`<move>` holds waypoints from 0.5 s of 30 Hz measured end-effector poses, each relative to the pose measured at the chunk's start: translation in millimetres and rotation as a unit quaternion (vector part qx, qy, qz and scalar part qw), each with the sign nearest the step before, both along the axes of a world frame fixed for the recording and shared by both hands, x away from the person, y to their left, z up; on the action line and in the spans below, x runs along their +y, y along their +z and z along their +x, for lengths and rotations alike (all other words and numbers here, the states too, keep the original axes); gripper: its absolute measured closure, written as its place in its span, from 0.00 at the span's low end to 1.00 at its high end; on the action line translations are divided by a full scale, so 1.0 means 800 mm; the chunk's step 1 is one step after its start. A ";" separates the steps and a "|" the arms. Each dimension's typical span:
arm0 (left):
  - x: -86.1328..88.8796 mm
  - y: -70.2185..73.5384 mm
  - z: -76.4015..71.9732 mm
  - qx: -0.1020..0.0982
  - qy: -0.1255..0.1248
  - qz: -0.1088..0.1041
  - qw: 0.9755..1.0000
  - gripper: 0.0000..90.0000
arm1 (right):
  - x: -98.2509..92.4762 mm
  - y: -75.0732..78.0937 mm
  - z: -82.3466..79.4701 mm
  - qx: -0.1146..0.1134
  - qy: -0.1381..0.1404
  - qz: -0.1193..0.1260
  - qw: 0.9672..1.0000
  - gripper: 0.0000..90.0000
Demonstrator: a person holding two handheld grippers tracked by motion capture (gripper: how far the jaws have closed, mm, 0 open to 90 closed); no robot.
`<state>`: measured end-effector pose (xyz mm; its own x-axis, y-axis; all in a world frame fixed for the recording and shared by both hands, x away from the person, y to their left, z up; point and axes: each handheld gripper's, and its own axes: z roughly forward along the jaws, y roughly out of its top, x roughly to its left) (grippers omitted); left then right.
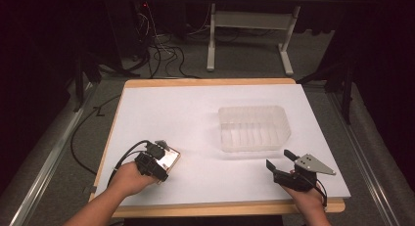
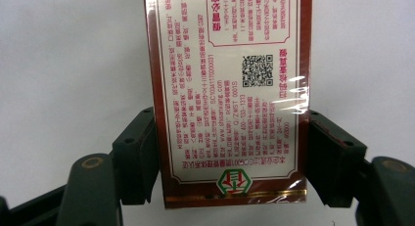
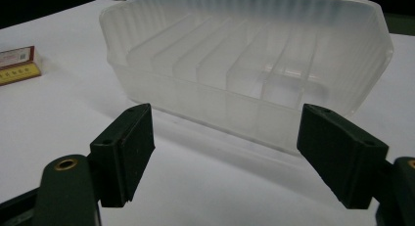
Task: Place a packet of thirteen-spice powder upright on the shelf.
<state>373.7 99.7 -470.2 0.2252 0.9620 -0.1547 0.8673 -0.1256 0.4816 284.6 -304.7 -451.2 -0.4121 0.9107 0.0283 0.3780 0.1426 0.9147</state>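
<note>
Resting at the near left of the white table (image 1: 205, 108), the left gripper (image 1: 157, 162) meets a small box (image 1: 169, 160), well apart from the clear tray (image 1: 254, 128). In the left gripper view, jaws bracket the wrapped box (image 2: 230, 99), seemingly touching. In the right gripper view, the right gripper (image 3: 225, 152) gapes wide, empty, facing the tray (image 3: 244, 55).

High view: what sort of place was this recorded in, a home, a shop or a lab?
Probably a lab or recording studio: dark curtains around, loose cables on a grey floor, and a white-covered table holding just a clear plastic tray and a red box.
</note>
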 end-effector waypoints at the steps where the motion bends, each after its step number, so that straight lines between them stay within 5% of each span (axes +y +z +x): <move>1: 0.001 0.000 0.000 0.000 -0.001 -0.001 1.000 0.35 | 0.000 0.000 0.000 0.000 0.000 0.000 1.000 0.24; 15: 0.000 0.017 -0.003 -0.032 0.005 -0.048 0.998 0.36 | 0.000 0.000 0.000 -0.001 -0.002 -0.001 1.000 0.25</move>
